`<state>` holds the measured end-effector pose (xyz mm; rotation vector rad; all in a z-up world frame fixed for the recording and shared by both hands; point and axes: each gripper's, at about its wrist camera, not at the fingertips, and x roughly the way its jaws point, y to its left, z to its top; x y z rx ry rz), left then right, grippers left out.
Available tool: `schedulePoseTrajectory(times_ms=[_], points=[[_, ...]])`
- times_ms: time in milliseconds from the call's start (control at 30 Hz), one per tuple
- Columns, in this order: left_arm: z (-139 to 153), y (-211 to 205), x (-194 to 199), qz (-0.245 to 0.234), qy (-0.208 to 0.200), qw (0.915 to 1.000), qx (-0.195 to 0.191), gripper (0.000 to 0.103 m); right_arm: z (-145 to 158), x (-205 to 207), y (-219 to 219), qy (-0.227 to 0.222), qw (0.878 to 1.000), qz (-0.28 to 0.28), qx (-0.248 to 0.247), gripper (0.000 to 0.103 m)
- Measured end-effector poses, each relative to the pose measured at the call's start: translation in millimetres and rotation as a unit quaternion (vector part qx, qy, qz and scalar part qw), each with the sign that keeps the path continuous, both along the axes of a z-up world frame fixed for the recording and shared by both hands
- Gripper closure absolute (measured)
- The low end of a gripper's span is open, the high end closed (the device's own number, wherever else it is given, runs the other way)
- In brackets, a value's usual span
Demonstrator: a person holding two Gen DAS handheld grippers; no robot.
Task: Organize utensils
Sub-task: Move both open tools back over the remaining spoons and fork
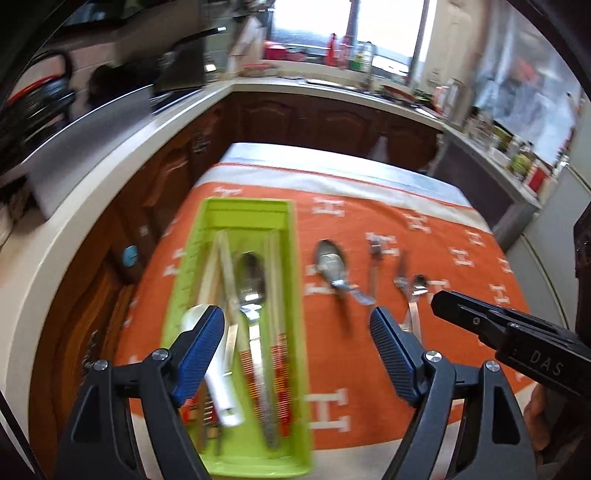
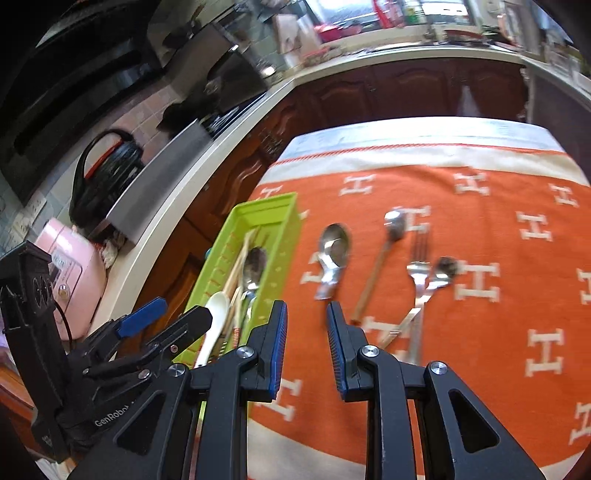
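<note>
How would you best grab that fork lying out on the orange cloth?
Grip the fork by its slim handle, just below the tines, coming down from above with the fingers either side of it. It lies flat, tines pointing away, and a small spoon crosses its lower handle, so the upper stretch looks the clearest part to pinch.

tray (image 1: 184,258) contents motion-blurred

Bright window (image 1: 310,18) glare; motion blur, fisheye edges
</note>
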<state>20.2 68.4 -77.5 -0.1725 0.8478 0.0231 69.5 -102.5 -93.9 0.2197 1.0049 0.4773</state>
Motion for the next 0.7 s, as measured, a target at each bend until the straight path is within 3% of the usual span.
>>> schedulePoseTrajectory(times_ms=[100,233,467,700], points=[[5.0,-17.9,13.1,-0.028,0.006,0.9994,-0.020,0.023,5.2,1.1,-30.8,-0.002,1.000,-0.025,0.011,0.081],[-0.9,-27.5,36.7,-0.050,0.041,0.9950,-0.076,0.024,8.0,6.8,-68.9,0.004,0.998,-0.063,0.025,0.081],[-28.1,-21.7,88.2,-0.030,0.136,0.9699,-0.200,0.031,-1.9,24.5,-102.7,0.042,0.994,-0.082,0.053,0.081],[-54.2,-17.8,119.5,0.021,0.196,0.9576,-0.210,0.042,-16.8,45.5,-113.1,0.065,0.991,-0.085,0.076,0.081]])
